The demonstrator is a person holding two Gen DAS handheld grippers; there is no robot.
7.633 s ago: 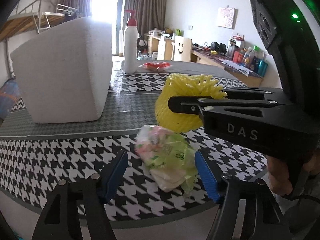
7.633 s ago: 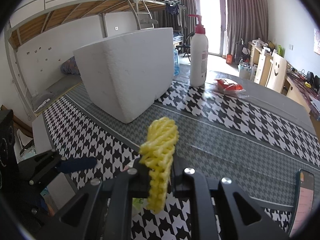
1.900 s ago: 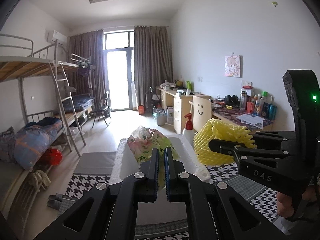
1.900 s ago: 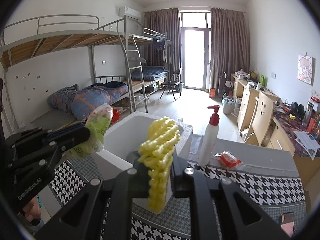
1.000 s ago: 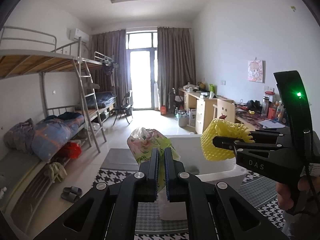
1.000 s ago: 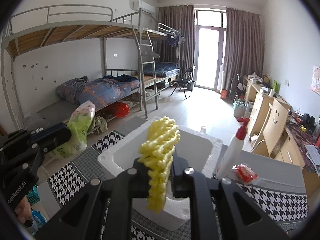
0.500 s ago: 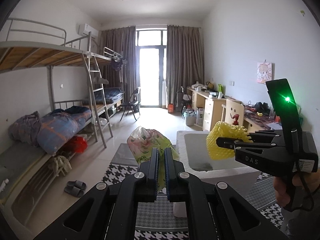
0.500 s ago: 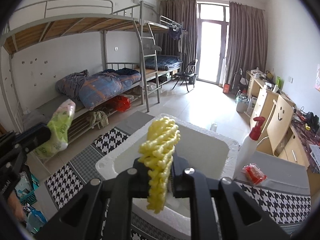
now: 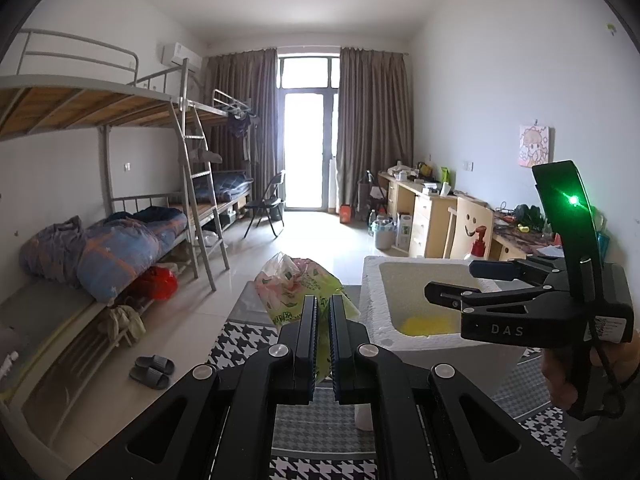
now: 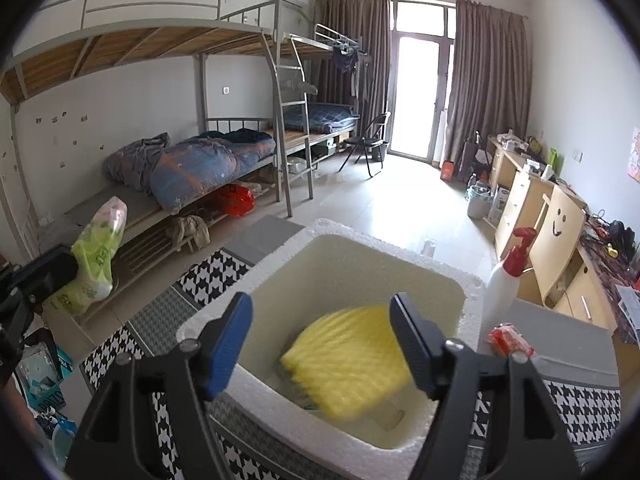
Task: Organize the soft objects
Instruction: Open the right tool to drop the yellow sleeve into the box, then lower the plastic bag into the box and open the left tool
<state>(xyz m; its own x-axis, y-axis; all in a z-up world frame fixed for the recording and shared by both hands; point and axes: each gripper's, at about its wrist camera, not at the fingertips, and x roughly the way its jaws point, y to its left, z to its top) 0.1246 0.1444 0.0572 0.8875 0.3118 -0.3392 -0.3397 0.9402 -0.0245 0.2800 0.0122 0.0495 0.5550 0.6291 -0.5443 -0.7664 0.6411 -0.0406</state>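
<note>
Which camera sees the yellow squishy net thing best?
The right wrist view. It looks straight down into the foam box, so nearly the whole yellow net shows, though blurred, below the opening right hand-held gripper. The left wrist view catches only a yellow sliver behind the box wall.

My table (image 10: 576,364) is grey-topped, covered partly by a black-and-white houndstooth cloth (image 10: 588,408). Directly on it: a white foam box (image 10: 440,276), open at the top; just beside its right wall a white pump bottle (image 10: 500,296) with red head, upright; near that a small red packet (image 10: 510,340), lying flat.
</note>
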